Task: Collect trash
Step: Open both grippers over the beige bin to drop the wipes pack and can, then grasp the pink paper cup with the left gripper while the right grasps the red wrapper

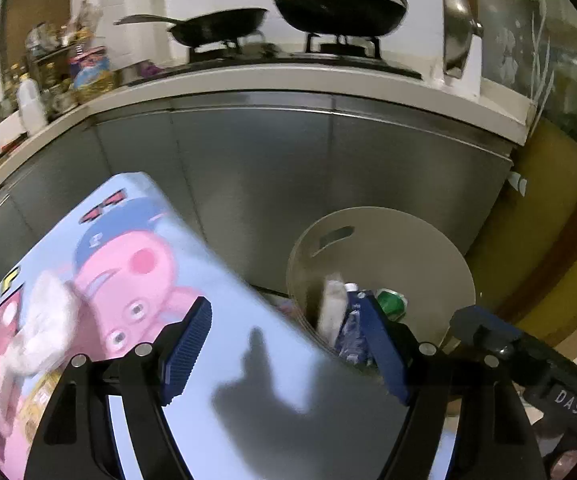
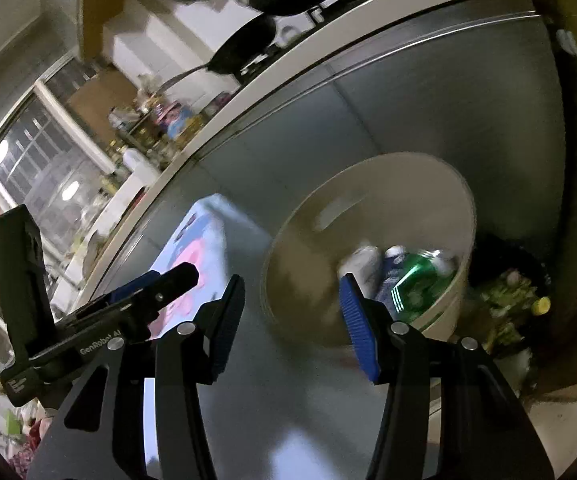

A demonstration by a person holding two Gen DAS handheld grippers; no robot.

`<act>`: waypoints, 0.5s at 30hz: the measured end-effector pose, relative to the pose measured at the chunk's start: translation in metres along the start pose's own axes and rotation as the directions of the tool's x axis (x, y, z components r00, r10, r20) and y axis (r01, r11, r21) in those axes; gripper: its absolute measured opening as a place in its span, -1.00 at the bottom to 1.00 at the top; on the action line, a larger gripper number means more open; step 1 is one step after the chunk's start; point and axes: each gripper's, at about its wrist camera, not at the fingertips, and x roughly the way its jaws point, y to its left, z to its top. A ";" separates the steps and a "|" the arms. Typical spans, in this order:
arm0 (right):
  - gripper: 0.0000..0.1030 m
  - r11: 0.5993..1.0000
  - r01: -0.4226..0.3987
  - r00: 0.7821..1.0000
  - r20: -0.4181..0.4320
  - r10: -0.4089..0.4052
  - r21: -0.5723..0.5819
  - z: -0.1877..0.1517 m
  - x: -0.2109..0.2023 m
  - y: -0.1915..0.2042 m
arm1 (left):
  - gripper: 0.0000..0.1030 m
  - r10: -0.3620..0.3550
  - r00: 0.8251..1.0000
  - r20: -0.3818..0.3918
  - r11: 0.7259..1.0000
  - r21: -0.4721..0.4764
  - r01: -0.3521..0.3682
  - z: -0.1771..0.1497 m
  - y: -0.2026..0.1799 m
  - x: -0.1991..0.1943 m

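Ahead of the open left gripper [image 1: 288, 354], the mouth of the beige bin [image 1: 420, 240] is left open above the trash [image 1: 390, 300] inside. Passage leftward is blocked by the cartoon-printed box [image 1: 128, 264], and beyond by the steel cabinet front [image 1: 288, 168].

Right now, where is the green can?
The green can lies inside the round beige bin, right of a blue-and-white carton, in front of the steel cabinet below the stove counter.

left claw [image 1: 288, 344] and right claw [image 2: 290, 320], both open-jawed, empty, tilted downward
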 end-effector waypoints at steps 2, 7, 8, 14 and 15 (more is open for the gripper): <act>-0.04 1.000 -0.020 1.000 -0.022 0.019 -0.014 -0.012 0.003 0.017 | 0.48 0.012 1.000 0.005 1.000 -0.025 -0.012 -0.011 0.017 -0.016; -0.04 0.996 -0.062 0.995 -0.082 0.056 -0.066 -0.035 0.016 0.064 | 0.48 0.043 0.999 0.024 0.996 -0.084 -0.041 -0.042 0.063 -0.055; -0.04 0.994 -0.074 0.993 -0.099 0.066 -0.083 -0.042 0.020 0.078 | 0.48 0.049 0.998 0.031 0.994 -0.096 -0.046 -0.050 0.074 -0.064; -0.04 0.976 -0.132 0.975 -0.202 0.095 -0.176 -0.075 0.048 0.147 | 0.48 0.105 0.993 0.054 0.977 -0.192 -0.092 -0.114 0.154 -0.127; -0.04 0.970 -0.144 0.970 -0.224 0.099 -0.195 -0.081 0.053 0.160 | 0.48 0.122 0.991 0.049 0.968 -0.227 -0.107 -0.128 0.173 -0.142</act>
